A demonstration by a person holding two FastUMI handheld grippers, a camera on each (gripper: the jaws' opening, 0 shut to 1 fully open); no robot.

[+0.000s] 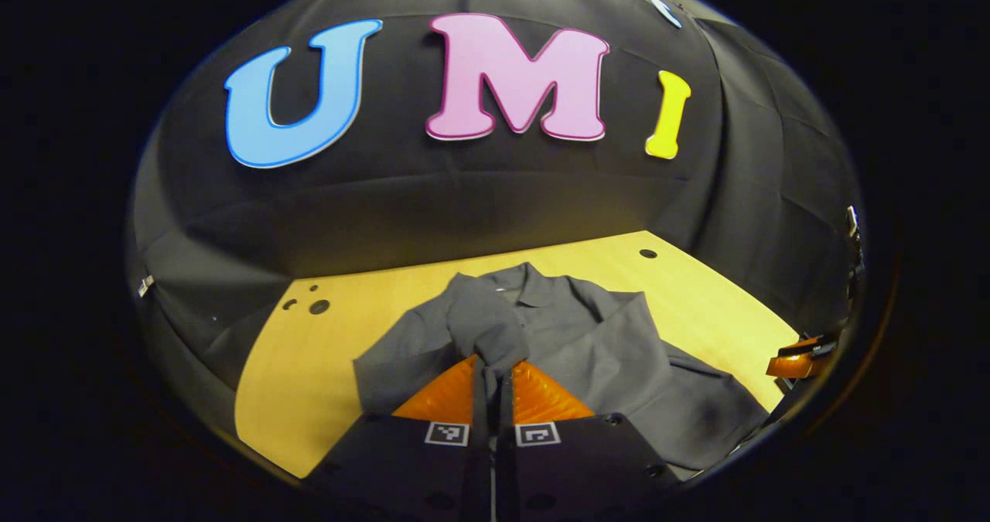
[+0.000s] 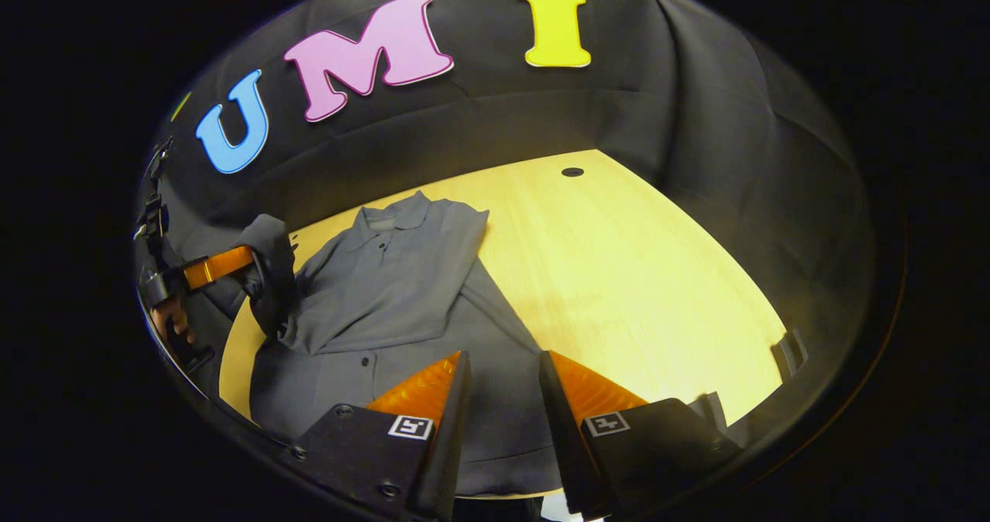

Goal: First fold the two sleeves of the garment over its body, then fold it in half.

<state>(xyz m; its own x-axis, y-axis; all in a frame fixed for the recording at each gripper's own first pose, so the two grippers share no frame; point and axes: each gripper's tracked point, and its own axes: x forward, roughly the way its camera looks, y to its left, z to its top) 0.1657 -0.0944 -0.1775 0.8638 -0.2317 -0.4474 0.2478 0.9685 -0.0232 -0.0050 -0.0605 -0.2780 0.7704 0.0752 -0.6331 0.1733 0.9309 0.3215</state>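
Holding now: left tool is pinched tight on the grey garment's sleeve, lifted off the desk.
Right tool: right tool gapes wide, gripping nothing, low over the hem.
Garment: spread on the desk, collar toward the booth wall, long axis running away from the person.
Key relation: the body lies inward of the raised sleeve, so I'd judge the left tool must carry it across toward the right tool's side.

Matt grey woven cloth garment on a smooth, pale wood-grain table.
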